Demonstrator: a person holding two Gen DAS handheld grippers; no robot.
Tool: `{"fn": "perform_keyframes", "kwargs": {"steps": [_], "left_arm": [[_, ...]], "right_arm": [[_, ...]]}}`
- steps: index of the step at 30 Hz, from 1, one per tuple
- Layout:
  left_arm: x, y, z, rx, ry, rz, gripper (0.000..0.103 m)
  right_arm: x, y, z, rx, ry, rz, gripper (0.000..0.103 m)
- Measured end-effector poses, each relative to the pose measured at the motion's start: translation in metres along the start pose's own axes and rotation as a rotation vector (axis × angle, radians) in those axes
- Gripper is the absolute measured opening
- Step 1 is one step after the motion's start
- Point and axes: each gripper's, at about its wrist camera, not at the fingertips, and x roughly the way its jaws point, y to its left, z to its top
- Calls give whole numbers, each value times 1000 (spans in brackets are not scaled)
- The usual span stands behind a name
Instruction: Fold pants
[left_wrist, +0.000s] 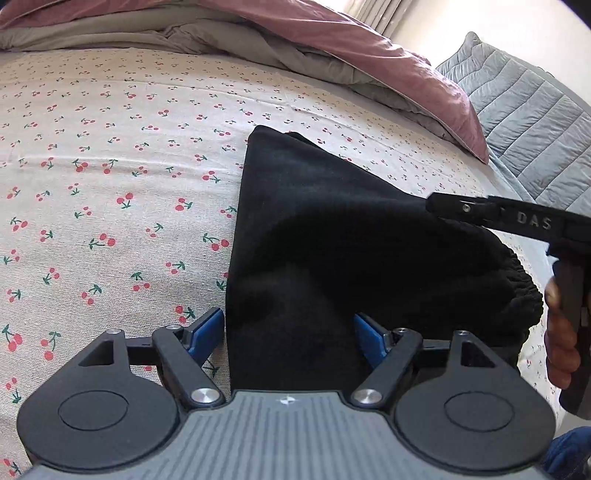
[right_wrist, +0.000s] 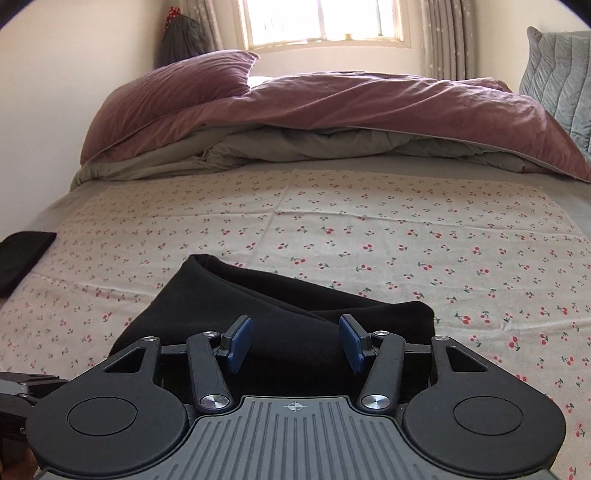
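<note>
The black pants (left_wrist: 332, 240) lie folded in a thick bundle on the cherry-print sheet (left_wrist: 110, 184). Their elastic waistband shows at the right in the left wrist view. My left gripper (left_wrist: 290, 328) is open, its blue pads on either side of the bundle's near end. My right gripper (right_wrist: 295, 341) is open too, its pads wide apart over the near edge of the pants (right_wrist: 258, 310). In the left wrist view the right gripper's body (left_wrist: 517, 218) reaches in from the right over the waistband, held by a hand.
A mauve duvet (right_wrist: 351, 107) and grey blanket are bunched at the bed's far side under a window. A grey quilted cushion (right_wrist: 557, 74) stands at the right. Another folded black item (right_wrist: 22, 258) lies at the bed's left edge.
</note>
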Motion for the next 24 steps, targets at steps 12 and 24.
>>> {"fn": "perform_keyframes", "kwargs": {"steps": [12, 24], "left_arm": [[-4, 7, -2, -19, 16, -30, 77], [-5, 1, -6, 16, 15, -14, 78]], "right_arm": [[103, 59, 28, -241, 268, 69, 17], [102, 68, 49, -296, 161, -27, 1]]}}
